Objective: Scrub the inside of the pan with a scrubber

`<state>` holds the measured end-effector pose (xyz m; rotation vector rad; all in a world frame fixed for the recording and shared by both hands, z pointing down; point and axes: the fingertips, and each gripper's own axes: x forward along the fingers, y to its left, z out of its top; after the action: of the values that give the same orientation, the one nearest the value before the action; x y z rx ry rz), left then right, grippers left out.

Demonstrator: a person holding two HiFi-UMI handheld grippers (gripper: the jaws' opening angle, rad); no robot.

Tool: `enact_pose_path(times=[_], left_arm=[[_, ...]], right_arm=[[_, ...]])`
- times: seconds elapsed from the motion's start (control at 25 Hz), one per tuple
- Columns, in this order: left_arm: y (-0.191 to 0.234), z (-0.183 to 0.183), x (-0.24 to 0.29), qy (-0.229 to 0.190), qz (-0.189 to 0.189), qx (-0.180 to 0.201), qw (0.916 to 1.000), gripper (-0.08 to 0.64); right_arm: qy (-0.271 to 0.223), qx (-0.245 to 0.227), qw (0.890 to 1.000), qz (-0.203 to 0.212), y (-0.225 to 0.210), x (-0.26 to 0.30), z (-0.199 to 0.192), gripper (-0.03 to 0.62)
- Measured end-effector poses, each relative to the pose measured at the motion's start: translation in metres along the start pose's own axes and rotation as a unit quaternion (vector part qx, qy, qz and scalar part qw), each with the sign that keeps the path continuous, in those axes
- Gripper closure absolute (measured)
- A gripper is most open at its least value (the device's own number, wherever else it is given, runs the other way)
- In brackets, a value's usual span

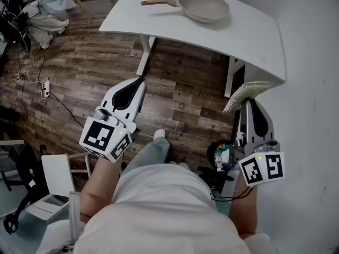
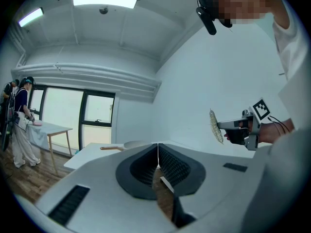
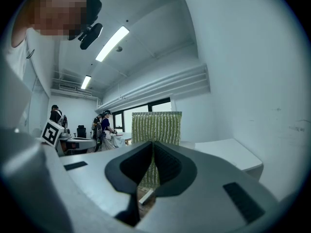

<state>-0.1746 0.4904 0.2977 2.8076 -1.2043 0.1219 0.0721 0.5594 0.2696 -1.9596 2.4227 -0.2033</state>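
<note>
Holding scrubber [image 1: 246, 91] clamped in right claw [image 1: 247, 101], left claw [image 1: 142, 80] closed empty, both well short of pan [image 1: 204, 5]; unbraced pan risked sliding.

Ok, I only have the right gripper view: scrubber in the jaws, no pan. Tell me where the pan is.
Observer: In the head view the pan sits on the white table ahead, beyond both grippers.
Operator: Give me the handle's direction.
Observer: The handle points left, toward the left gripper's side.
Operator: Report that gripper's jaws.
Observer: The left gripper view shows them shut, with nothing between them.
</note>
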Motion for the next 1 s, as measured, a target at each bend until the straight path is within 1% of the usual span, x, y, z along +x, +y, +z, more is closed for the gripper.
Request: enact_pose_path(times=[0.64,1.0], left_arm=[[0.087,0.011,0.072,0.000,-0.033,0.005,0.9994,0.546],[0.116,0.012,0.094,-0.001,-0.046,0.005,0.9989,0.546]], right_arm=[[0.000,-0.001,1.000,-0.029,0.000,0.099,0.006,0.561],[0.001,0.000,0.999,-0.034,0.005,0.133,0.008,0.561]])
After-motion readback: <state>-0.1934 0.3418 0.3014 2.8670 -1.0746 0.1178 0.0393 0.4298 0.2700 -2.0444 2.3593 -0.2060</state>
